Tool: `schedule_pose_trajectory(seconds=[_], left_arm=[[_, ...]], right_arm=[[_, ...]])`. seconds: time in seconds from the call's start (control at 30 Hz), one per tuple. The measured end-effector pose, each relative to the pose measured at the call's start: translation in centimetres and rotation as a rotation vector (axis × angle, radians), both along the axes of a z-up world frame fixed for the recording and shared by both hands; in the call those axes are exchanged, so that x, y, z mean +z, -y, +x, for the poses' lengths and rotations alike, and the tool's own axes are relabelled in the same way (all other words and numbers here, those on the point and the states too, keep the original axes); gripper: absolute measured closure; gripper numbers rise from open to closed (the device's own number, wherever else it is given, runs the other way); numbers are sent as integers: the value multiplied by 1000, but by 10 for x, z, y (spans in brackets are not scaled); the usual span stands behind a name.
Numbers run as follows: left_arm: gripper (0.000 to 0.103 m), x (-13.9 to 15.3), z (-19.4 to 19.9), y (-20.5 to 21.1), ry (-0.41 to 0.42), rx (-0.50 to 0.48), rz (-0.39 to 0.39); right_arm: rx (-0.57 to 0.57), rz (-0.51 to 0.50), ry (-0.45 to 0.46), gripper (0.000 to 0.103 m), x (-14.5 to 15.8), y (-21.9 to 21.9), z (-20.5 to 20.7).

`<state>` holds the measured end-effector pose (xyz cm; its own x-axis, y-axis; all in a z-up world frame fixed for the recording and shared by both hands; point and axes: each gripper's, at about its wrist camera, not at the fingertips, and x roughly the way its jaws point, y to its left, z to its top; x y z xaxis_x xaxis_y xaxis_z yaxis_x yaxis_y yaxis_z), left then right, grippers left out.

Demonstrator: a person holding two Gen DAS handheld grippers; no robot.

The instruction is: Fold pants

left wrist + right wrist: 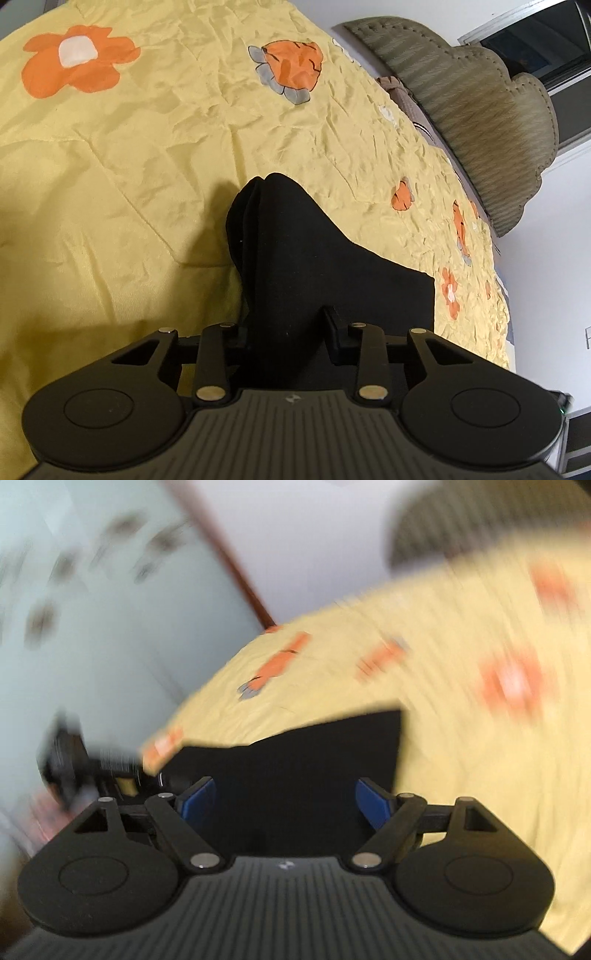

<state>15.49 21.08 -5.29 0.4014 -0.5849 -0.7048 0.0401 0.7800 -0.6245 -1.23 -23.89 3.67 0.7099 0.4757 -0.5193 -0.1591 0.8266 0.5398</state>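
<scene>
The black pants (pixel 314 258) lie bunched on a yellow bedspread with orange flowers (pixel 129 155). In the left wrist view my left gripper (pixel 286 328) has black fabric filling the gap between its fingers and humped up ahead of them; the jaws stand partly apart around that fold. In the blurred right wrist view the pants (pixel 295 760) show as a flat black panel with a straight right edge. My right gripper (pixel 286 801) is open, its blue pads (pixel 373 805) wide apart just above the fabric, holding nothing.
A green quilted headboard (pixel 472 110) stands at the bed's far right, with a window (pixel 535 48) behind it. The other gripper (pixel 74 764) shows blurred at the left of the right wrist view. A wall and a brown door frame (pixel 229 561) lie beyond the bed.
</scene>
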Motion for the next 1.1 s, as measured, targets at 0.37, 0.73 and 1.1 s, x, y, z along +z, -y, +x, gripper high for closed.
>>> schedule_pose_trajectory(seconds=[0.37, 0.73, 1.1], left_arm=[[68, 9, -7, 15, 63, -4, 118], [65, 5, -7, 14, 53, 14, 118], [65, 0, -6, 11, 50, 1, 85]], right_arm=[[34, 518, -229, 33, -74, 68, 20], [-80, 189, -262, 33, -48, 25, 53], [16, 273, -277, 71, -69, 15, 70]])
